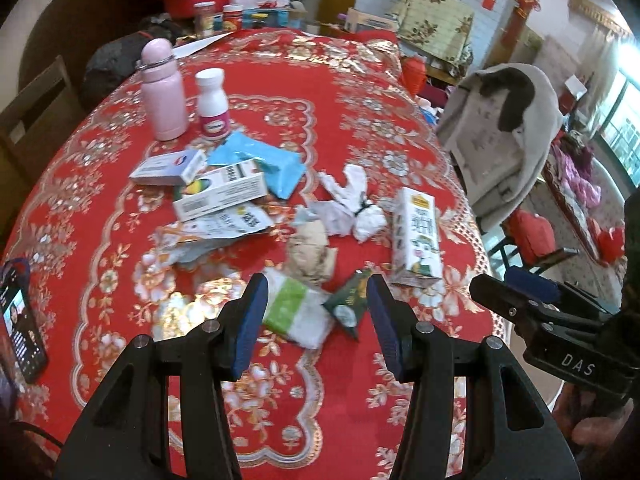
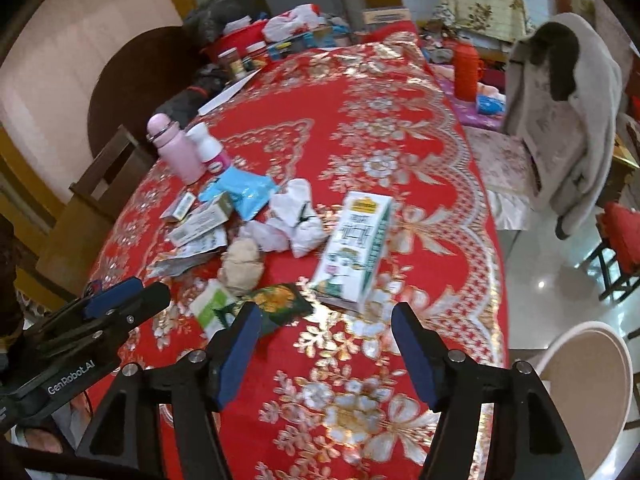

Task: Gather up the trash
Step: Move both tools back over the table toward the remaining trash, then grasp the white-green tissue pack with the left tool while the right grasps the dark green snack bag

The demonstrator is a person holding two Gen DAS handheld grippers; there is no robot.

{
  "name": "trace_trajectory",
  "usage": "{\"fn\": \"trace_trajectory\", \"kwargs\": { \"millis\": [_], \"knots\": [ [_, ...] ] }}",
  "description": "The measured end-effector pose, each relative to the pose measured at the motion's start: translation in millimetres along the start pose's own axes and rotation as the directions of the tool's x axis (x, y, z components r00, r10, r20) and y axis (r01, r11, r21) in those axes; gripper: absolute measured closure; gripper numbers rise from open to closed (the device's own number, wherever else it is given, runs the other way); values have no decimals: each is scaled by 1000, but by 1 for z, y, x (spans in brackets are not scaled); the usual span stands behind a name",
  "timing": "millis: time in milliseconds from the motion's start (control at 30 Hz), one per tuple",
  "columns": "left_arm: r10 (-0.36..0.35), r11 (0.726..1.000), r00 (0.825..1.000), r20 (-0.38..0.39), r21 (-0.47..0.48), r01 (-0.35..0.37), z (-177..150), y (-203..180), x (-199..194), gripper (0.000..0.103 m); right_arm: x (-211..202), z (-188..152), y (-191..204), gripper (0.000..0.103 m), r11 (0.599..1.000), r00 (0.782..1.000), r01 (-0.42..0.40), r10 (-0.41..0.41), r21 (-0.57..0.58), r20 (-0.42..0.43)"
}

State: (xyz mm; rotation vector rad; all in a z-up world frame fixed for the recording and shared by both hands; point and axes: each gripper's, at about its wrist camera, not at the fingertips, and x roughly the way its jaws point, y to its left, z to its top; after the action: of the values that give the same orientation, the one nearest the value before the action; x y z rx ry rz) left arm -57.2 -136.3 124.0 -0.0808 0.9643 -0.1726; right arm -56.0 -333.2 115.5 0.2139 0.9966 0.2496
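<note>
Trash lies scattered on a red floral tablecloth (image 1: pixel 280 420). A green-and-white tissue pack (image 1: pixel 294 310) and a dark green wrapper (image 1: pixel 350 300) lie just ahead of my open, empty left gripper (image 1: pixel 316 292). Beyond are a beige paper wad (image 1: pixel 310 254), white crumpled tissues (image 1: pixel 352 208), a milk carton (image 1: pixel 416 236), small boxes (image 1: pixel 220 192) and a blue wrapper (image 1: pixel 260 160). My right gripper (image 2: pixel 326 320) is open and empty, hovering before the milk carton (image 2: pixel 356 248) and the dark wrapper (image 2: pixel 280 304). The left gripper (image 2: pixel 116 300) shows at the right view's left side.
A pink flask (image 1: pixel 164 92) and white pill bottle (image 1: pixel 212 102) stand behind the trash. A phone (image 1: pixel 20 320) lies at the left table edge. A chair with a grey coat (image 2: pixel 568 120) stands right of the table. A round beige bin (image 2: pixel 588 392) sits on the floor.
</note>
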Motion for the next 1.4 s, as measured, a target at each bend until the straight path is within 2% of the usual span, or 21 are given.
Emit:
{"fn": "trace_trajectory", "kwargs": {
  "millis": [233, 400, 533, 700, 800, 1033, 1133, 1267, 1333, 1400],
  "knots": [
    [11, 999, 1000, -22, -30, -11, -2, 26, 4, 53, 20, 0, 19, 37, 1000, 999, -21, 21, -15, -35],
    [43, 997, 998, -43, -59, -46, -6, 55, 9, 53, 45, -3, 31, 37, 1000, 996, -29, 28, -11, -88],
    [46, 995, 997, -65, -88, -52, -9, 74, 13, 53, 70, -3, 43, 37, 999, 991, -48, 49, 9, -121],
    [42, 996, 995, -88, -80, -49, -13, 84, 19, 53, 103, 1, 49, 37, 995, 984, -75, 84, 68, -156],
    [29, 997, 995, -100, -75, -37, -11, 86, 24, 53, 108, -2, 45, 61, 996, 983, -42, 55, 78, -175],
    [-45, 998, 989, -143, -56, 37, -4, 76, 50, 53, 88, -22, 23, 73, 999, 974, 31, -25, 24, -226],
    [-95, 995, 979, -181, -58, 86, -2, 68, 67, 53, 80, -28, 12, 73, 999, 971, 24, -13, 45, -238],
    [-109, 993, 974, -198, -63, 99, 2, 64, 84, 53, 72, -28, 6, 73, 995, 976, -18, 40, 102, -215],
    [-127, 991, 966, -223, -59, 117, 3, 61, 92, 53, 71, -27, 8, 61, 995, 976, -27, 47, 99, -213],
    [-164, 986, 956, -244, -56, 155, 3, 56, 98, 53, 71, -26, 12, 59, 996, 977, -26, 44, 87, -210]
  ]
}}
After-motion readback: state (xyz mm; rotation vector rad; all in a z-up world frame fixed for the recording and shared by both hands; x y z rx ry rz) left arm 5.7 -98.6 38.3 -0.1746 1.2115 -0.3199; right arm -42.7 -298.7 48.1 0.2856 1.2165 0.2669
